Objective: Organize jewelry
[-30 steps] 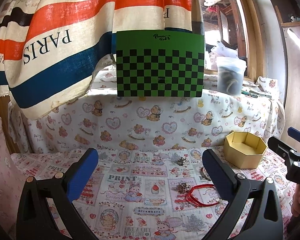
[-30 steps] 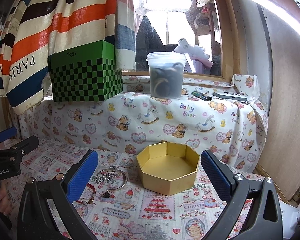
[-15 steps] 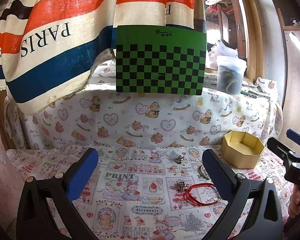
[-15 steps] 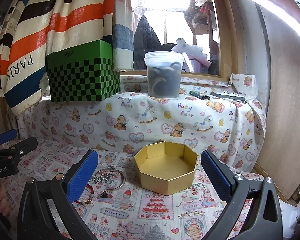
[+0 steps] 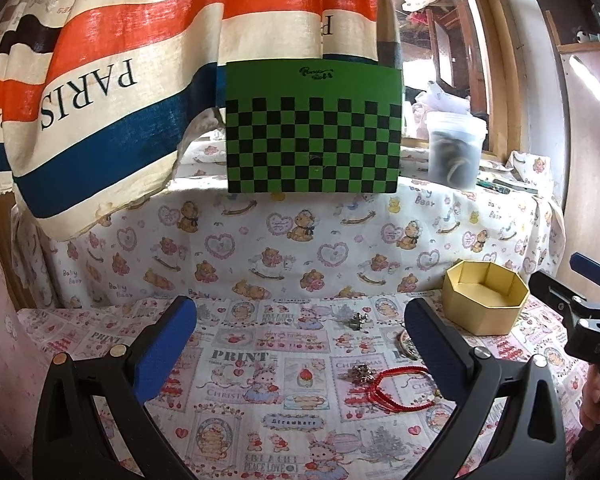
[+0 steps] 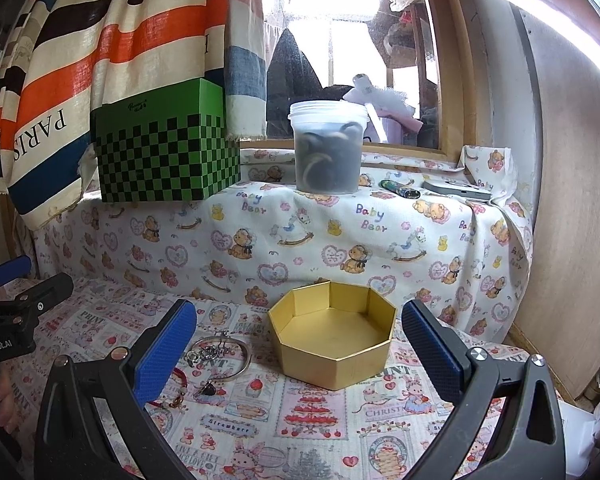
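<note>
We hold both the left hand-held gripper [image 5: 300, 344] and the right hand-held gripper [image 6: 299, 344] spread wide and empty above the cloth-covered surface [image 6: 320, 420]. The gold octagonal cardboard box [image 6: 332, 344] sits empty. Beside it lie a silver bangle [image 6: 236, 354], a red cord bracelet [image 5: 396, 390] and small metal charms [image 5: 360, 372], possibly earrings.

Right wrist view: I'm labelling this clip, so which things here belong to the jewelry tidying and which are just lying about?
Part of the job:
gold box, open and empty
silver bangle
red cord bracelet
small charm

Just lying about:
green checkered box
plastic tub
lighter
striped curtain
</note>
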{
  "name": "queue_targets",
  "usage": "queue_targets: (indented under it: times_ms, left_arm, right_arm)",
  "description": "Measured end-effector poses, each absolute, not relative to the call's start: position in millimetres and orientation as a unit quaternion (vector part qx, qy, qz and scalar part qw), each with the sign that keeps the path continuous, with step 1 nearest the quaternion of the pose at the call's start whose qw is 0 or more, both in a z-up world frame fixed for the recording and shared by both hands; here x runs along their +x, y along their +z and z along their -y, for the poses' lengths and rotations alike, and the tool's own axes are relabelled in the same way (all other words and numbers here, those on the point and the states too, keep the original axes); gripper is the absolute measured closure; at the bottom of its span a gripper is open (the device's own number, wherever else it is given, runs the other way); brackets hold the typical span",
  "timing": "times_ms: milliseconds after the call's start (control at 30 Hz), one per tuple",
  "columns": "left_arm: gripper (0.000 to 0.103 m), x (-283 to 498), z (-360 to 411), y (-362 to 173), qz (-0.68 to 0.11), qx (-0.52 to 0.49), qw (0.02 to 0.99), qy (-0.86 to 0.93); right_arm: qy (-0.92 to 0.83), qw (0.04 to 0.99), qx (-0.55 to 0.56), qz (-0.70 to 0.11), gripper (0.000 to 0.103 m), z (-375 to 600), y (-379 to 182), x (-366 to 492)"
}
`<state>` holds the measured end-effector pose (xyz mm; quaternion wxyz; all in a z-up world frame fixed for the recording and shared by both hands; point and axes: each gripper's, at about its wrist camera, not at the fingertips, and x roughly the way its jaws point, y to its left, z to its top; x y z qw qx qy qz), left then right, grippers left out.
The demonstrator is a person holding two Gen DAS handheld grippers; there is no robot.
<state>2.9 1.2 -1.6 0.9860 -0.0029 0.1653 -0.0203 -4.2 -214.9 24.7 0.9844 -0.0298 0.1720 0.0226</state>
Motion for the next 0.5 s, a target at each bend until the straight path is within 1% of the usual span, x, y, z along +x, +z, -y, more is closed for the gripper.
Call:
queue_targets:
  times_ms: [367,500]
  left_arm:
    - [0.0,1.1,-1.8,-1.8,-0.158,-0.008,0.987,-0.033]
    - [0.0,-5.6,-2.5,0.0,-0.142,-0.013,0.989,-0.031]
  right_arm:
    - [0.022,0.984,-0.028,-0.174,0.0,215.8,24.0,-4.4]
    - [0.02,0.984,-0.031,-0.176,0.0,215.0,23.2,-4.3]
